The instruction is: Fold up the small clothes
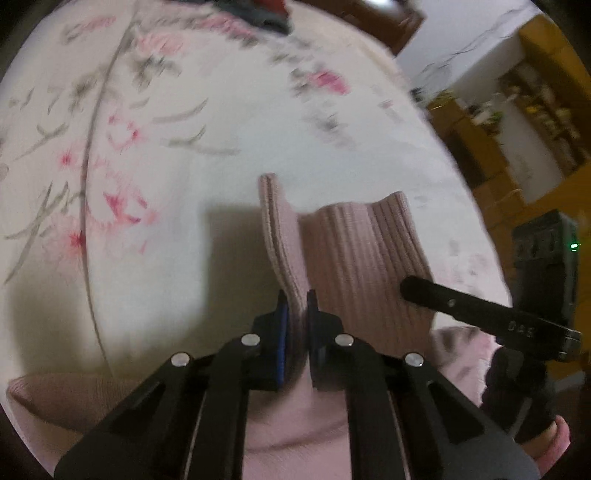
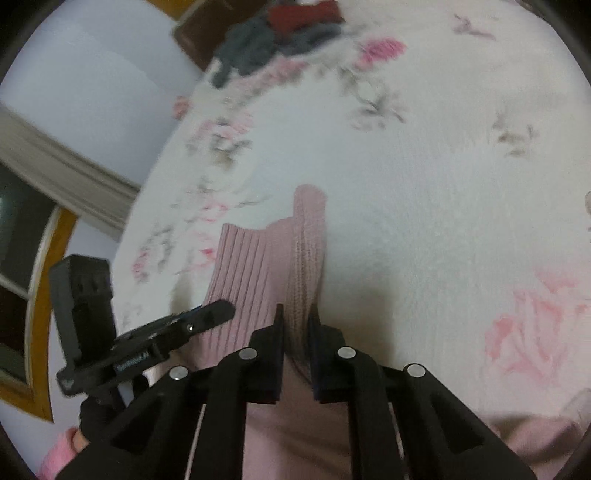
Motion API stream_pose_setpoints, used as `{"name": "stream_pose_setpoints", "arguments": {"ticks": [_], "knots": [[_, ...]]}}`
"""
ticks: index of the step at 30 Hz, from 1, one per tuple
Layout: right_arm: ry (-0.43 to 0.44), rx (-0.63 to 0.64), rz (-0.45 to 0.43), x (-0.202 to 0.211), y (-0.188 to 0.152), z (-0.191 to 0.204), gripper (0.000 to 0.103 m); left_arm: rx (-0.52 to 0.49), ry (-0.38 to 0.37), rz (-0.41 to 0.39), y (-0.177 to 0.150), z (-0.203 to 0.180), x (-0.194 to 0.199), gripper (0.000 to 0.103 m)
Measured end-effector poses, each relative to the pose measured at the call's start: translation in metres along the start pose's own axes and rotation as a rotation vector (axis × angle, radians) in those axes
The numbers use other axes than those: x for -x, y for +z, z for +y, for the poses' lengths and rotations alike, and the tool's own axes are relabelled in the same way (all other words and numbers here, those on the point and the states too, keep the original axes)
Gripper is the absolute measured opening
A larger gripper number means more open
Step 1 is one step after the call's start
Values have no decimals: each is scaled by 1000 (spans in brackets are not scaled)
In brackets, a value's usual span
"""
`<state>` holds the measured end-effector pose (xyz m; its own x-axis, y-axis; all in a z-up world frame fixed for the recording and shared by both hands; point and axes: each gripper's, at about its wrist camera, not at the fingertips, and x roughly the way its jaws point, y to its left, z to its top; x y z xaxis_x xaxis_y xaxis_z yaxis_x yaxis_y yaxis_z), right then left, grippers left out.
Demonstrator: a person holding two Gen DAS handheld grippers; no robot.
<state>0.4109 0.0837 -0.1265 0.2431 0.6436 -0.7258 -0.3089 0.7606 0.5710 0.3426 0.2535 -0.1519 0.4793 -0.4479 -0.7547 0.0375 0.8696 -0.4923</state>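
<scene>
Pink ribbed knit garment [image 1: 354, 258], dusty rose, ribbed band raised over a floral bedspread [image 1: 184, 122]. Left edge pinched in the left gripper [image 1: 297, 299], right edge clamped in the right gripper [image 2: 297, 314]. Beyond the garment, a grey and red clothes heap [image 2: 280, 33].

left tongs [image 1: 296, 301] pinching pink ribbed garment [image 1: 354, 254], floral bedspread [image 1: 184, 147]
</scene>
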Motion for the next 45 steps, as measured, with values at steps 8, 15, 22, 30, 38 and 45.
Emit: {"name": "stream_pose_setpoints", "arguments": {"ticks": [8,15,22,30,38,45], "knots": [[50,168,-52,64,-56,34,11,-160,-99,-101,-56,-17,68,7],[-2,228,6,70,-114,40,12,-212,-106,-33,-119,-4,79,9],[-60,214,71,78,-153,25,18,-206,-110,73,-159,19,82,13],[46,-23,24,90,-131,-2,47,1,-183,13,-134,47,96,29],[34,-196,128,26,-106,-32,23,142,-144,82,-104,49,34,10],[-24,-159,58,24,-86,-33,10,140,-70,12,-79,55,28,1]]}}
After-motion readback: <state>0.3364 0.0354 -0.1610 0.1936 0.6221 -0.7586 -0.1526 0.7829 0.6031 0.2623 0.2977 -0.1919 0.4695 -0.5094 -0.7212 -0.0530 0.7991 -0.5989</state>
